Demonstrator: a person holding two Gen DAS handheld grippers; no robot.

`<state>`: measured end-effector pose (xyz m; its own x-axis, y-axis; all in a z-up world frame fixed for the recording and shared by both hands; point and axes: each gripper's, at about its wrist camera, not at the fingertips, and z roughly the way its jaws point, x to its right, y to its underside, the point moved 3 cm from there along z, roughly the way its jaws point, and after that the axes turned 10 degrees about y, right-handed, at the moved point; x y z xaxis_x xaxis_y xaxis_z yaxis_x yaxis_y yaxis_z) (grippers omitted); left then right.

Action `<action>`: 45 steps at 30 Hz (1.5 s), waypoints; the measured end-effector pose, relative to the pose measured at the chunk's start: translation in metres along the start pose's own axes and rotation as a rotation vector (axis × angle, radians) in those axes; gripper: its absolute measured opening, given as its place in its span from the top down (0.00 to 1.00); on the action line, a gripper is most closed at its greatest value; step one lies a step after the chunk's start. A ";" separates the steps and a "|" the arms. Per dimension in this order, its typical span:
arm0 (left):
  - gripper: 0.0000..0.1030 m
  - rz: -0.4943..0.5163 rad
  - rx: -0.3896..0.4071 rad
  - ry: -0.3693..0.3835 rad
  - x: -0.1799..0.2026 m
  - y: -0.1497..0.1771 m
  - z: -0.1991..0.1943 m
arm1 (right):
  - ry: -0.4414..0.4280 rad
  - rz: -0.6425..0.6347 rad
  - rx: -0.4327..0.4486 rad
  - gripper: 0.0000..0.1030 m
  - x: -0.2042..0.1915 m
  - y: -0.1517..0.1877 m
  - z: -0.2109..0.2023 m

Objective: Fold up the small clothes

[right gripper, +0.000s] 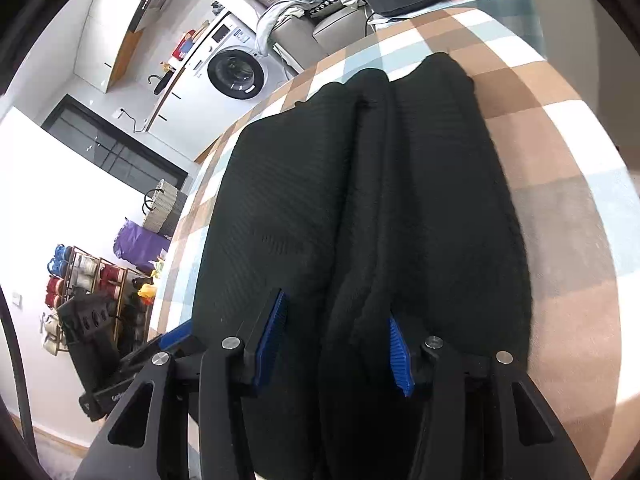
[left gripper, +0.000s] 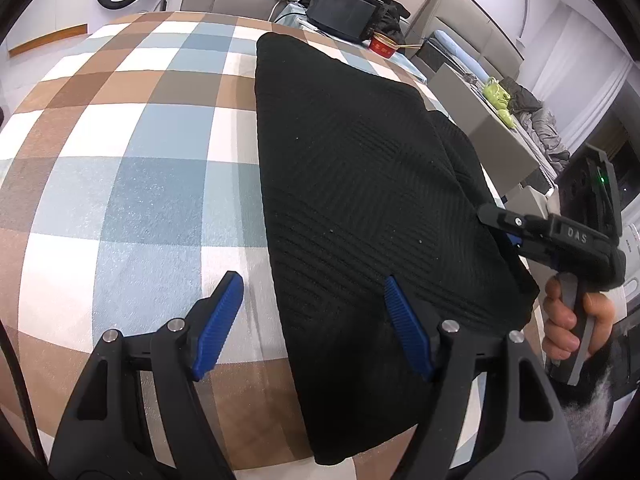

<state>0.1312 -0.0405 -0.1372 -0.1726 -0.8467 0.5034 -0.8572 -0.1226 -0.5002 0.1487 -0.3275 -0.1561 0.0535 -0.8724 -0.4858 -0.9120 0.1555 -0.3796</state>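
On the left of the left wrist view the checked tablecloth [left gripper: 132, 152] lies bare, blue, brown and white squares running to the far edge, and the left gripper [left gripper: 314, 294] hangs over it with its jaws wide and nothing between them: its left pad is over bare cloth, its right pad over the near left border of the black knitted garment [left gripper: 352, 168]. That garment lies flat on the table right of centre, a long dark panel already narrowed, with a second layer lapped over its right side. Further right, at the garment's right edge, a hand [left gripper: 568, 320] holds the right gripper [left gripper: 500, 224] by its handle. Its own view looks straight down the length of the garment [right gripper: 360, 208]: from left to right a broad flat panel, a raised ridge of doubled fabric along the middle, then another panel — so both sides appear to be folded in lengthwise. The right gripper [right gripper: 338, 340] stands part open, straddling the near end of the ridge; the pads do not look pressed on the cloth, though the black knit makes contact hard to judge. By my reading the lengthwise folds are done, and what remains is the crosswise fold — bringing the near end over to the far end — and some smoothing.
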 end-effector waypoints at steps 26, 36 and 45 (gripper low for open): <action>0.31 -0.018 0.002 0.005 -0.001 -0.004 0.002 | 0.332 -0.160 0.115 0.90 0.004 -0.002 -0.019; 0.31 -0.021 0.003 0.005 -0.002 -0.016 0.009 | 0.310 -0.091 0.092 0.84 0.020 0.002 -0.037; 0.31 0.000 -0.016 0.051 0.005 -0.030 0.029 | 0.321 -0.004 0.103 0.68 0.040 0.033 -0.059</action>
<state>0.1696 -0.0560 -0.1398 -0.1966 -0.8190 0.5391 -0.8649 -0.1141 -0.4888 0.0965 -0.3846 -0.1422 -0.0889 -0.9719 -0.2182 -0.8652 0.1838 -0.4665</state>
